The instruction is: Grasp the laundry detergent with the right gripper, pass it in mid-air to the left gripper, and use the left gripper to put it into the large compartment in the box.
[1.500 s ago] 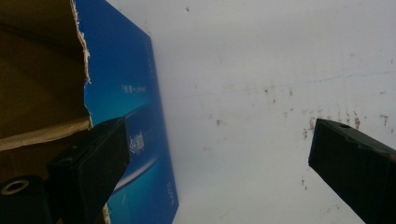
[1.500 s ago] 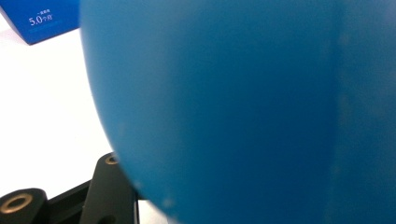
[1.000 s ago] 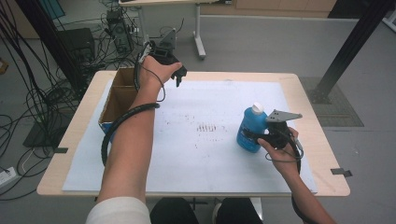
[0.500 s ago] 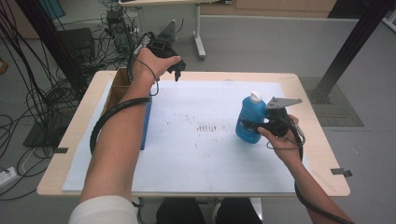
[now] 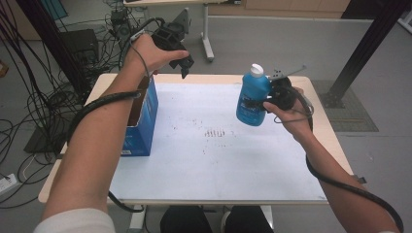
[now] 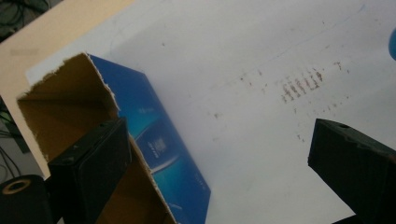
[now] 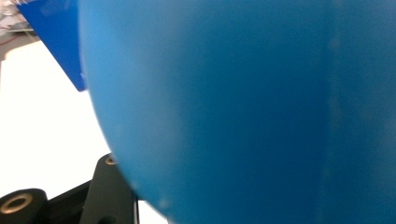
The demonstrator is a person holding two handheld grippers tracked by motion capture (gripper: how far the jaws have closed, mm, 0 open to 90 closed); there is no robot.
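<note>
Our right tongs (image 5: 262, 103) pinch the blue bottle (image 5: 252, 97) mid-body above the bench (image 5: 218, 165); our left tongs (image 5: 182, 65) stand spread over the open box (image 5: 143, 116). The smooth bottle could slip or tilt.

Both grippers are black, left gripper (image 5: 180, 62) and right gripper (image 5: 265, 103); black cables trail along bare forearms (white sleeves at six o'clock).

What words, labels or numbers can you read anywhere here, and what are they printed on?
No text can be read.
Blue bottle: dark label band, print too small and blurred.
Blue box: pale logo or lettering on its side, too blurred to read.
White table sheet: rows of small dark marks near its middle, not legible as writing.
</note>
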